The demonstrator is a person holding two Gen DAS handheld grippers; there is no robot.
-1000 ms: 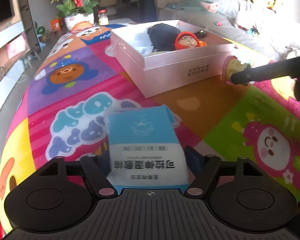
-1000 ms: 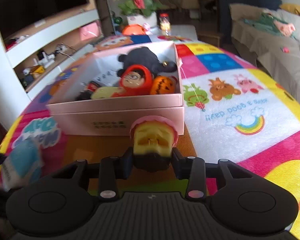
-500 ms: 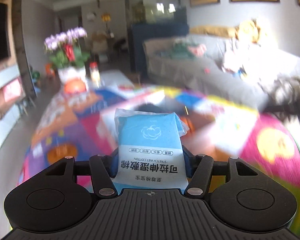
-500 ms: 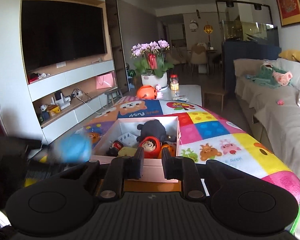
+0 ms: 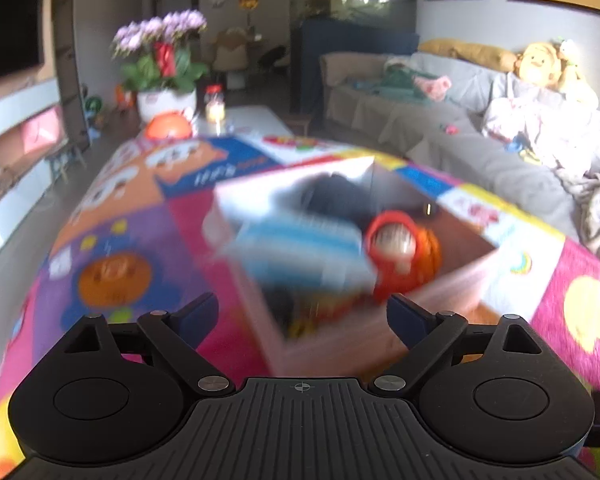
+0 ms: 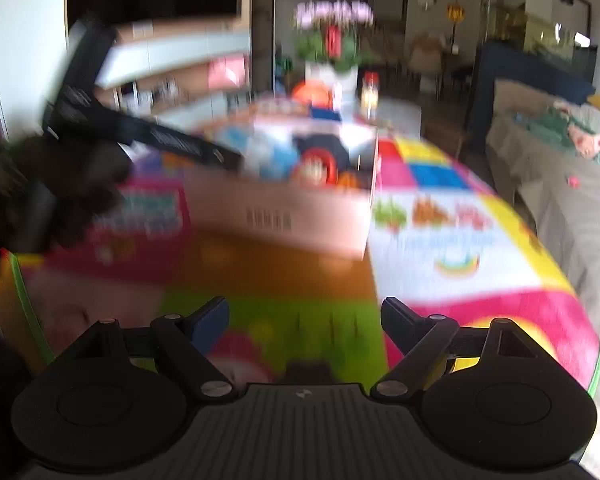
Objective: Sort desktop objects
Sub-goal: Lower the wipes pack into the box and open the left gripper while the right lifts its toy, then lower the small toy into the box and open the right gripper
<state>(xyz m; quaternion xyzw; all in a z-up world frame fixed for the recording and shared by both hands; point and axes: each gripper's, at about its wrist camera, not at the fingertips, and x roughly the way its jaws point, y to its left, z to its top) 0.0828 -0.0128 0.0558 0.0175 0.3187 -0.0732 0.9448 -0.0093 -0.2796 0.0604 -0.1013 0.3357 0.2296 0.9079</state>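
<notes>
My left gripper (image 5: 302,312) hangs over the near corner of the pink box (image 5: 452,284). Its jaws are opening and nothing is between them. A blurred blue wipes packet (image 5: 300,248) sits in the box, beside a red doll (image 5: 396,244) and a dark plush (image 5: 332,196). My right gripper (image 6: 304,312) is also opening and empty, over the green and orange part of the mat. It is short of the pink box (image 6: 284,216). In the right wrist view the left gripper (image 6: 152,136) reaches over the box from the left, above the blue packet (image 6: 276,156).
The colourful play mat (image 5: 112,240) covers the table. At its far end stand a potted orchid (image 5: 164,100), an orange round object (image 5: 168,130) and a jar (image 5: 215,102). A grey sofa (image 5: 460,152) runs along the right. A gloved hand (image 6: 40,188) is at the left.
The left gripper has let go of the blue packet, which now lies in the box. The right gripper held a pink-capped toy, then stood shut and empty, and now is open. Both hands moved.
</notes>
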